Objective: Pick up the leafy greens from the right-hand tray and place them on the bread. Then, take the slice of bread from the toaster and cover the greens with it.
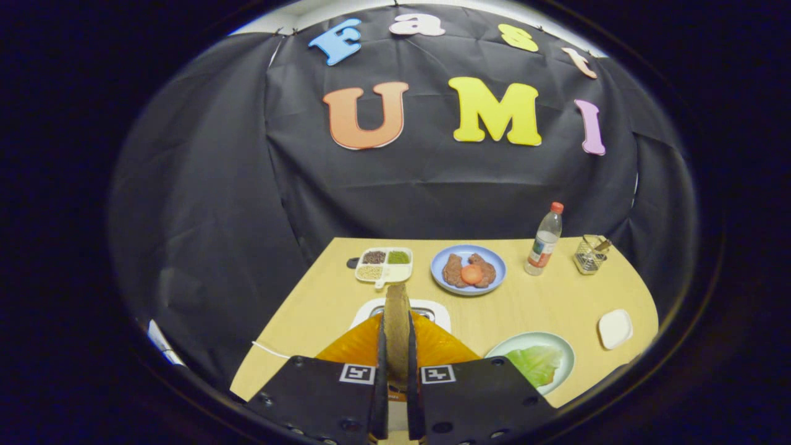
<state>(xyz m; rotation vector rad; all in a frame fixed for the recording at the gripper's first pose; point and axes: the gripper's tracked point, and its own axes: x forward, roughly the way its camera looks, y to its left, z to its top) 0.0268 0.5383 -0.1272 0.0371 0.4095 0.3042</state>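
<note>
A slice of bread (397, 330) is held upright and edge-on between the two fingers of the gripper (397, 395), which are pressed on it from both sides. Directly below and behind it the toaster (432, 309) is seen on the table (544, 296). To the right of the fingers a plate (559, 346) is set, with leafy greens (536, 363) laid on it. Farther right a small dish (615, 328) lies. Beyond the toaster a divided tray (384, 266) is placed; to its right are a plate of food (468, 270), a bottle (544, 240) and a wire holder (591, 254).
</note>
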